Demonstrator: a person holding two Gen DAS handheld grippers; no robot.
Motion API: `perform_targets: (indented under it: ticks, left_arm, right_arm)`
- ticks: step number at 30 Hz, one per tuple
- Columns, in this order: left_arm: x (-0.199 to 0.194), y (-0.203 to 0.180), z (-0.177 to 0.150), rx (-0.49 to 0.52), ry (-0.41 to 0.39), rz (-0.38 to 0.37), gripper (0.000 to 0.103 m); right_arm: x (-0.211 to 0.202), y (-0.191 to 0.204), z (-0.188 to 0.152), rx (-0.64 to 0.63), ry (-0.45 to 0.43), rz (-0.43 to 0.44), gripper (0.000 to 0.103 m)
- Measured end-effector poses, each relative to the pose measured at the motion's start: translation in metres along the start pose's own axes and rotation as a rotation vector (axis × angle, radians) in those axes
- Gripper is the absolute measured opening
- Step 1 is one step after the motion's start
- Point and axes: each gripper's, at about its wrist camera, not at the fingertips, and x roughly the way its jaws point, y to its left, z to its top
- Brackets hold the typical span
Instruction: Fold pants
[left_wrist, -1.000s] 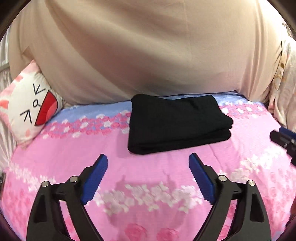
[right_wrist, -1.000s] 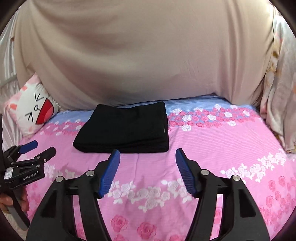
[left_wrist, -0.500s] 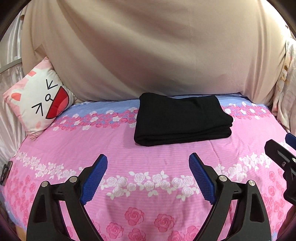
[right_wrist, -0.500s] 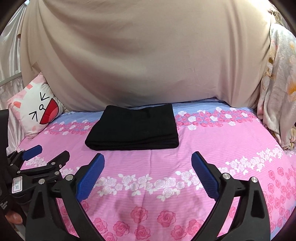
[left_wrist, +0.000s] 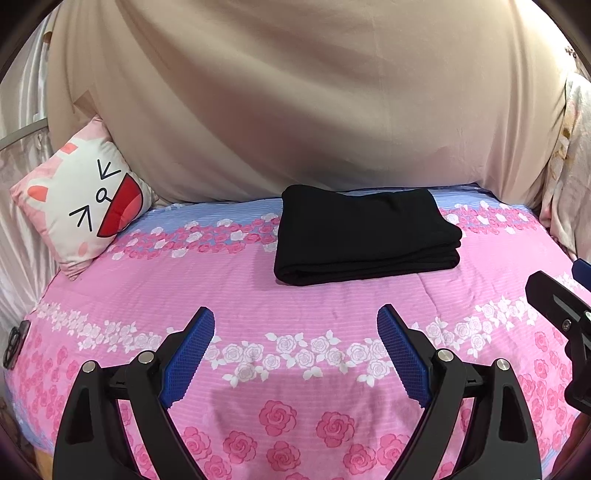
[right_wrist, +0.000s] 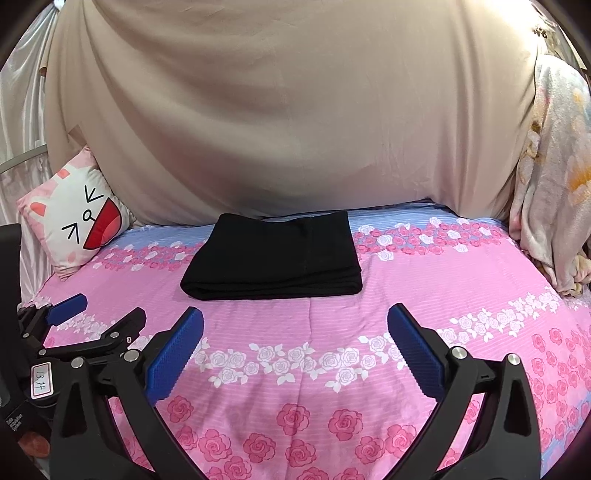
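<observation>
The black pants (left_wrist: 364, 236) are shown lying as a compact, layered rectangle toward 12 o'clock on the bed (left_wrist: 258, 306), near the beige drape (left_wrist: 295, 110), so the fold is judged complete. The left tool (left_wrist: 295, 343) and right tool (right_wrist: 295, 343) are held well short of the garment, each with its fingers spread apart and nothing gripped. A cat-face cushion (left_wrist: 85, 210) is propped at 10 o'clock.
</observation>
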Motion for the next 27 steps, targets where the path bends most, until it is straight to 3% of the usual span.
perform_targets:
  ticks: [27]
  left_arm:
    - [0.0039, 0.0027, 0.0005, 0.019, 0.011, 0.0, 0.087]
  right_arm:
    - [0.0063, -0.0012, 0.0004, 0.012, 0.019, -0.014, 0.098]
